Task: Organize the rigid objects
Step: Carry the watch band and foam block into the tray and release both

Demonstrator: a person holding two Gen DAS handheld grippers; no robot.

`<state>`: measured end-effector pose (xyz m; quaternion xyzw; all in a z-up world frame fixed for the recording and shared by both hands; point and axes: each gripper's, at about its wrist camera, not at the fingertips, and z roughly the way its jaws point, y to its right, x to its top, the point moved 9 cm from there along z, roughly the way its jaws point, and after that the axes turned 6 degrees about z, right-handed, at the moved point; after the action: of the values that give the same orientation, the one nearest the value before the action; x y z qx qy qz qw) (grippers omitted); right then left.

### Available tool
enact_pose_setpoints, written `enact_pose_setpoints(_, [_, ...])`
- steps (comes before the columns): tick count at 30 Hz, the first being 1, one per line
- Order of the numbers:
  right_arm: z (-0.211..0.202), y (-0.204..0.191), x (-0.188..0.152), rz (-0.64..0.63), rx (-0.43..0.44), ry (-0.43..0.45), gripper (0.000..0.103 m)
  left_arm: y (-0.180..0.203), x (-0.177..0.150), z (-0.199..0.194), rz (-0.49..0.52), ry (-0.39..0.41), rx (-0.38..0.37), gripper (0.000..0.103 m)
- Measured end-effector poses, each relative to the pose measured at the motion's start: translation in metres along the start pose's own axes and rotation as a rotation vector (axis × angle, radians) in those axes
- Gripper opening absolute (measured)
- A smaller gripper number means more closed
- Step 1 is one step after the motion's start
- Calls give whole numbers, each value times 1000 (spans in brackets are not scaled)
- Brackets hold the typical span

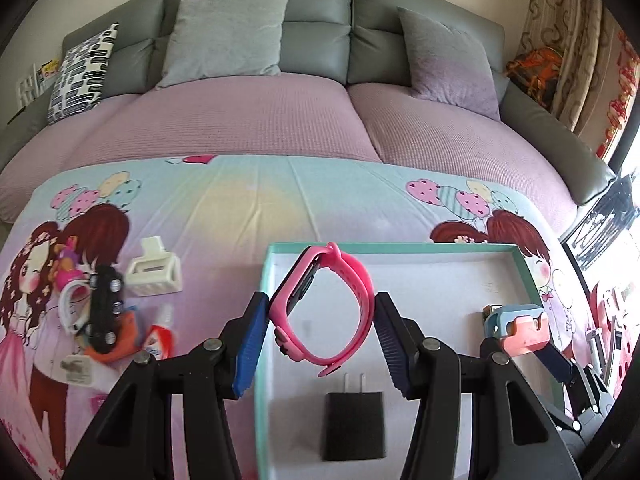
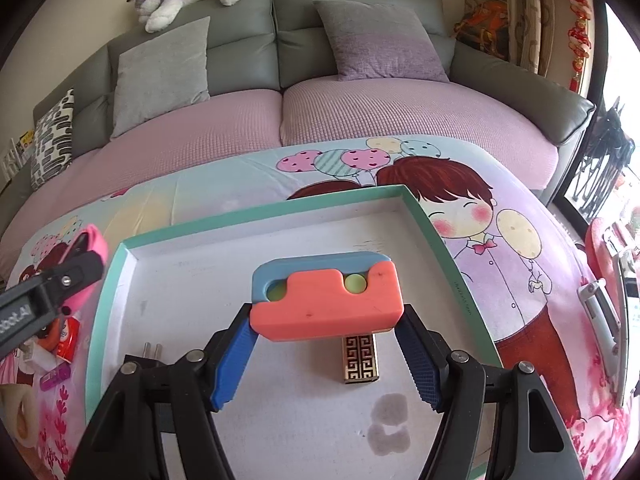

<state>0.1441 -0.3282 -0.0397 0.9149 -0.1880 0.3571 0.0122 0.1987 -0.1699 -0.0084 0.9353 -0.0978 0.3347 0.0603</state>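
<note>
My left gripper (image 1: pixel 322 314) is shut on a pink watch (image 1: pixel 326 304), its band looped between the blue pads, held over the left part of a shallow teal-rimmed box (image 1: pixel 264 280). A black charger plug (image 1: pixel 354 426) lies in the box below it. My right gripper (image 2: pixel 326 322) is shut on an orange and blue block (image 2: pixel 326 298) with green balls, held above the same box (image 2: pixel 256 218). Under the block a gold patterned lighter (image 2: pixel 360 358) lies on the box floor. The block and right gripper show at the right in the left wrist view (image 1: pixel 520 326).
Left of the box on the cartoon cloth (image 1: pixel 224 208) lie a white hair clip (image 1: pixel 154 272), a black toy car (image 1: pixel 104 314), a small red-white bottle (image 1: pixel 160 332) and a white plug (image 1: pixel 76 370). A sofa with cushions (image 2: pixel 160 76) stands behind. White-handled tools (image 2: pixel 604 320) lie at the right.
</note>
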Motion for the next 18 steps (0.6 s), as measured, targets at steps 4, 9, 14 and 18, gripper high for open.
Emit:
enact_pose_setpoints(4, [2, 1, -2, 0, -6, -8, 73, 9, -7, 13, 16, -25, 4, 55])
enact_pose_setpoints(9, [3, -2, -3, -8, 3, -12, 73, 3, -12, 19, 4, -40, 8, 55])
enact_pose_setpoints(14, [7, -8, -5, -21, 12, -20, 73, -2, -16, 23, -7, -54, 9, 56])
enact_pose_setpoints(18, [11, -12, -9, -35, 10, -35, 73, -3, -19, 26, -11, -61, 13, 56])
